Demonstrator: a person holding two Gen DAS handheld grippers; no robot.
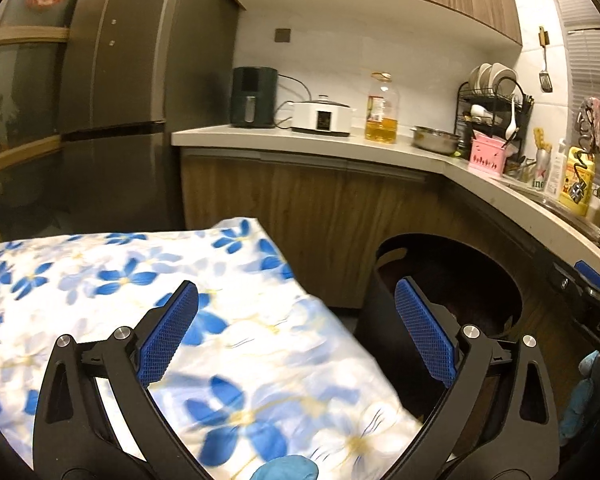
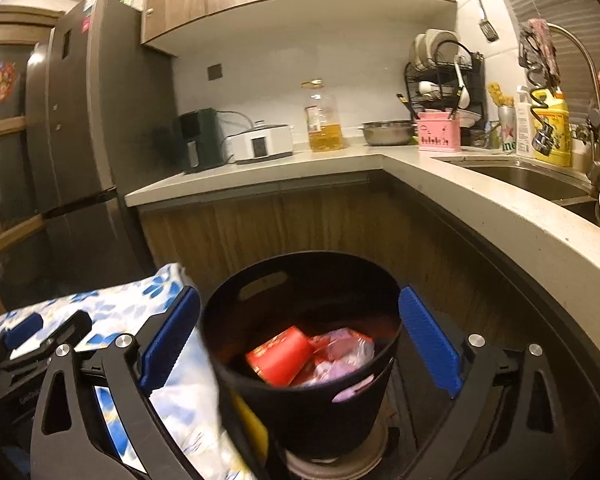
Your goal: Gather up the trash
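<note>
A black trash bin (image 2: 320, 408) stands on the floor in front of the corner cabinets. Inside it lie a red box (image 2: 278, 354) and a crumpled pink plastic bag (image 2: 340, 354). My right gripper (image 2: 300, 292) is open, held above the bin with one blue pad on each side of its rim and nothing between them. My left gripper (image 1: 296, 286) is open and empty over the edge of a table covered with a blue-flowered cloth (image 1: 100, 280). In the left wrist view the bin (image 1: 460, 264) is just right of that table, its contents hidden in shadow.
An L-shaped countertop (image 2: 480, 200) wraps behind and to the right of the bin, with a sink (image 2: 532, 180). On it stand an air fryer (image 1: 253, 96), a white cooker (image 1: 322, 118), an oil bottle (image 1: 382, 110), a steel bowl (image 1: 436, 138) and a dish rack (image 1: 492, 104). A tall fridge (image 1: 112, 100) stands at the left.
</note>
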